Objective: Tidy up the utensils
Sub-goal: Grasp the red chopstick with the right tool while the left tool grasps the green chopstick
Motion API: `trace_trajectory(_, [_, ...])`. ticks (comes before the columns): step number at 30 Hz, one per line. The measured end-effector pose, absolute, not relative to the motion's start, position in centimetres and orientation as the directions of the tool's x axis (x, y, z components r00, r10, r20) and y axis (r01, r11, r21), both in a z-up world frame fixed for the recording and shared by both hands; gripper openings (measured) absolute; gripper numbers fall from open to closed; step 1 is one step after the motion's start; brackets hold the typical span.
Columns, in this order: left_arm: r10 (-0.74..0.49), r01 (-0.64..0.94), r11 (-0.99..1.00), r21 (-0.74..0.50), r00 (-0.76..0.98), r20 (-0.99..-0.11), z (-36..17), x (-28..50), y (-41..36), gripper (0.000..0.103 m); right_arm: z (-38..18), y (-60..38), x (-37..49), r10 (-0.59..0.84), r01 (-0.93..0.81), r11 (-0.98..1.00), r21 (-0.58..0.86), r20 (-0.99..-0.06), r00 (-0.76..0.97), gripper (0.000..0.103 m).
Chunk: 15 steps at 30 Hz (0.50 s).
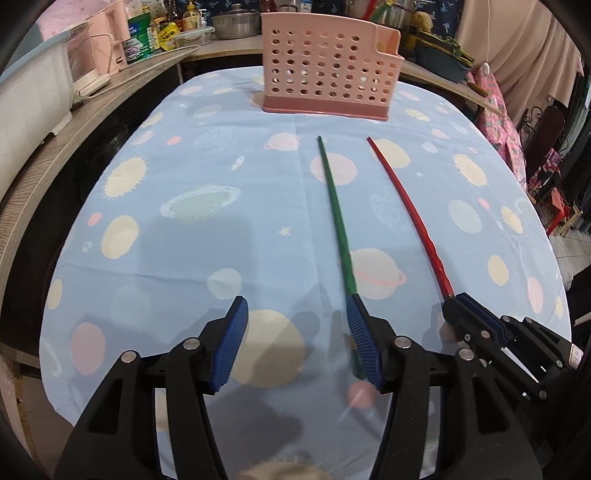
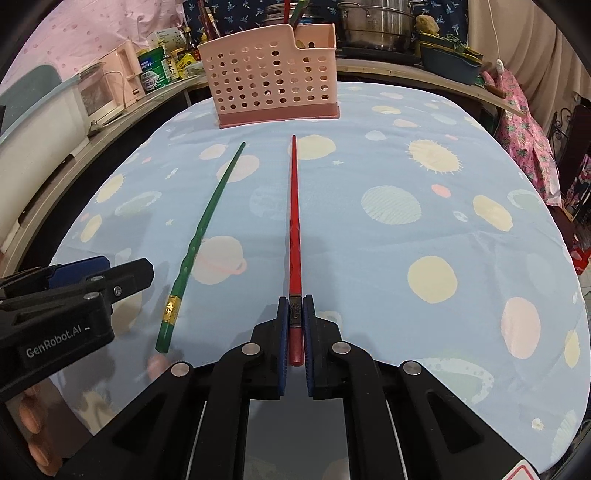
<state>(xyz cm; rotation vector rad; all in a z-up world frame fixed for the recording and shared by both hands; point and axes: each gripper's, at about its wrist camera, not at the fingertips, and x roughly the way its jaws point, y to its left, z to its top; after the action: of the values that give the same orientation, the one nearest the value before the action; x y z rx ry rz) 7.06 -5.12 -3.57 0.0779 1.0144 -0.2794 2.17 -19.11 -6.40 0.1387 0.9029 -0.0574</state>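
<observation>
A green chopstick (image 1: 334,206) lies on the blue planet-print cloth, pointing toward a pink perforated utensil basket (image 1: 328,70). It also shows in the right wrist view (image 2: 201,229). My left gripper (image 1: 295,314) is open, and the chopstick's near end runs under its right finger (image 1: 364,343). My right gripper (image 2: 295,317) is shut on the thick end of a red chopstick (image 2: 294,206), which points at the basket (image 2: 273,79). In the left wrist view the red chopstick (image 1: 402,199) and right gripper (image 1: 452,301) sit to the right.
The cloth-covered table (image 1: 177,258) is ringed by a wooden counter (image 1: 40,177) with bottles, pots and appliances at the back. Two chopsticks stand behind the basket (image 2: 293,13). The left gripper (image 2: 110,277) sits close beside the green chopstick.
</observation>
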Motion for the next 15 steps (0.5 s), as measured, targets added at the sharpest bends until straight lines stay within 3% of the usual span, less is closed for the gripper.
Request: trace_trajectory(15, [-0.174,0.287,0.957,-0.037,0.468,-0.867,-5.4,6.9,-6.6,0.055,-6.4,-19.5,2.0,0.007,0.113,0.989,0.098,-0.785,0.619,0.007])
